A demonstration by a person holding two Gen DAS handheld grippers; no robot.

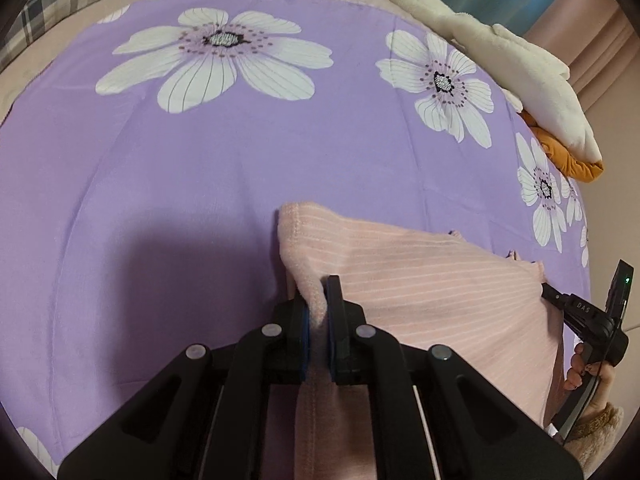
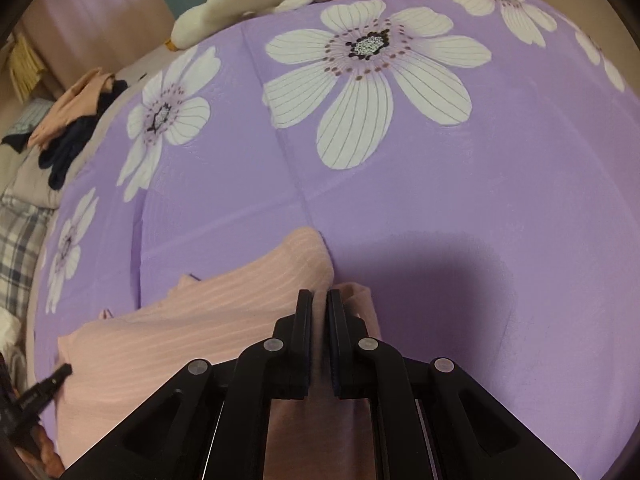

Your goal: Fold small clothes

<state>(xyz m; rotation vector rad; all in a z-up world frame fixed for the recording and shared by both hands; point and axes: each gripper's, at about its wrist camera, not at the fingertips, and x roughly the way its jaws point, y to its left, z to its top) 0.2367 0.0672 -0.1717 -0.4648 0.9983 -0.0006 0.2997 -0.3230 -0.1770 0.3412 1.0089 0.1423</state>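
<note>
**Both grippers clamped on a pink garment over a purple sheet**

I'm looking down thru both wrist cams at a bed covered w/ a purple sheet (image 1: pixel 200 200) printed w/ big white flowers. A pink ribbed garment (image 1: pixel 420 292) hangs stretched between my two grippers, just above the sheet.

Left gripper (image 1: pixel 318 312): jaws closed tight on a bunched edge of the pink fabric, at the garment's left side in this view. Cloth runs down between the fingers toward the cam. A hemmed corner pokes up just beyond the fingertips.

Right gripper (image 2: pixel 319 312): jaws pinched on the garment's opposite edge; pink fabric shows in the narrow slit between the pads. The rest of the garment spreads away to the left in the right wrist view.

Each gripper shows up in the other's cam at the garment's far edge. In the left view, a hand (image 1: pixel 584 364) in a fuzzy beige sleeve holds the right one.

Around the sheet: a white and orange plush toy (image 1: pixel 520 64) at the far right edge, a pile of dark and peach clothes (image 2: pixel 76 120) off to the left, and a plaid fabric (image 1: pixel 60 4) in the corner.
</note>
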